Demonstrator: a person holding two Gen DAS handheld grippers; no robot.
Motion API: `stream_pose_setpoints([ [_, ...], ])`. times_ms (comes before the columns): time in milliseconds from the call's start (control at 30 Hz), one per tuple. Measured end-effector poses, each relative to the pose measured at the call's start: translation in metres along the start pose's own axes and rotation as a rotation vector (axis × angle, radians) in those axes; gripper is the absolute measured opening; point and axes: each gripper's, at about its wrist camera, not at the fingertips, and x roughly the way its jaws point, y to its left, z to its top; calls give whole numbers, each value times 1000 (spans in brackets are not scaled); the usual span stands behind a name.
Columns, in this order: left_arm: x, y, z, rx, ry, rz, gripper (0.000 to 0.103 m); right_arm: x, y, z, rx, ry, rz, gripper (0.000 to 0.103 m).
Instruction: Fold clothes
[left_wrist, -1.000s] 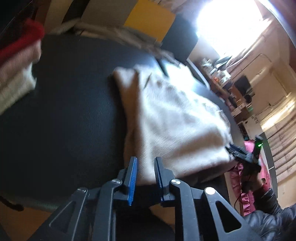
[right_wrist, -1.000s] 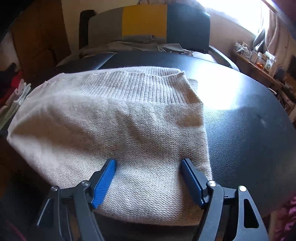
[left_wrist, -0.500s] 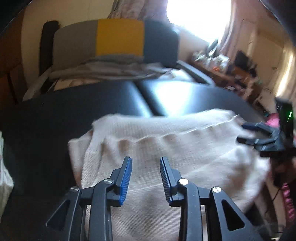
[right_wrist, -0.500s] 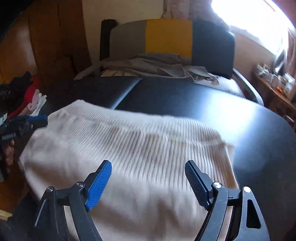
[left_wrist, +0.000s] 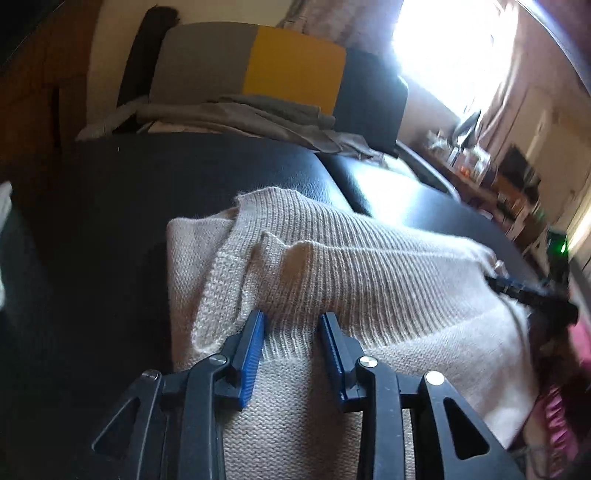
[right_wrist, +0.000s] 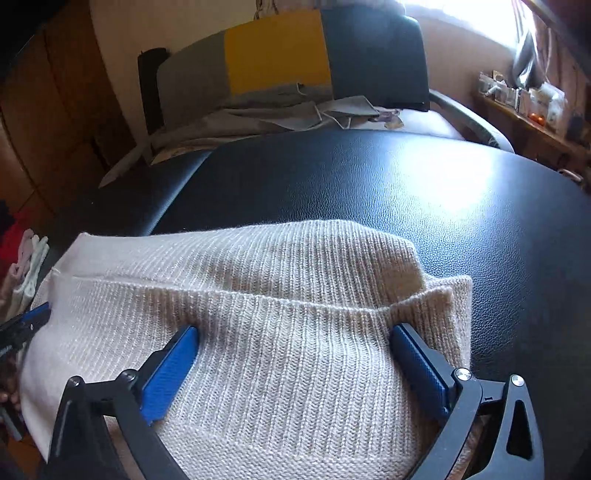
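The sweater (left_wrist: 369, 295) is my landmark for every position below. It lies folded on the black padded table (right_wrist: 369, 192), cream knit, its ribbed band doubled over on top and its near edge reaching the table edge closest to me.

Left of the sweater, a small pile of folded clothes (right_wrist: 26, 258) sits at the far left margin of the table, well apart from it. I judge these to be finished items set aside to keep the working surface free.

My left gripper (left_wrist: 291, 325) stands over the sweater's left end, just beside the fold where a plain layer meets the ribbed one. Its jaws are partly parted, with ribbed knit showing in the gap; the pads do not pinch the fabric. I judge this end released so the layers can settle flat.

My right gripper (right_wrist: 295, 339) stands over the sweater's right half, just short of the doubled ribbed corner. Its jaws are opening wide; knit lies between them, but neither pad presses on it. Nothing is held.

Beyond the sweater, past the table's far edge, a chair (right_wrist: 280, 62) with a yellow panel carries loose grey clothes (right_wrist: 266, 118), likely waiting their turn.

The fold appears laid; smoothing or stacking remains, in my judgement.
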Motion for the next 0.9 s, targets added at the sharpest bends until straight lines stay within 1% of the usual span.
stream_pose_setpoints([
  [100,0,9,5,-81,13,-54,32,-2,3,-2,-1,-13,1,103],
  [167,-9,22,7,-174,23,-120,33,-4,3,-4,3,-19,8,103],
  [200,-17,30,8,-218,13,-133,33,-6,3,-5,5,-22,11,103],
  [233,-26,36,8,-230,-5,-114,37,-7,3,-6,7,-24,15,103],
  [267,-33,38,7,-219,-16,-87,42,-8,3,-6,10,-25,19,103],
  [300,-39,40,6,-198,-14,-62,44,-9,2,-7,12,-27,22,103],
  [333,-42,42,4,-184,7,-55,47,-9,3,-8,12,-28,22,103],
  [400,-46,48,0,-185,64,-71,49,-11,3,-9,11,-29,22,103],
  [467,-45,55,-2,-215,112,-112,57,-11,3,-9,11,-30,22,103],
  [533,-37,63,2,-246,142,-119,60,-12,4,-9,10,-30,21,103],
  [700,-5,73,18,-259,180,-129,64,-8,2,-6,7,-29,20,103],
  [733,0,74,20,-256,183,-136,67,-8,2,-5,7,-29,20,103],
  [833,9,73,26,-244,174,-178,70,-11,1,-7,8,-32,23,103],
  [867,12,74,29,-257,181,-191,70,-11,1,-7,10,-33,25,103],
  [900,14,76,30,-279,197,-223,69,-12,0,-7,12,-34,29,103],
])
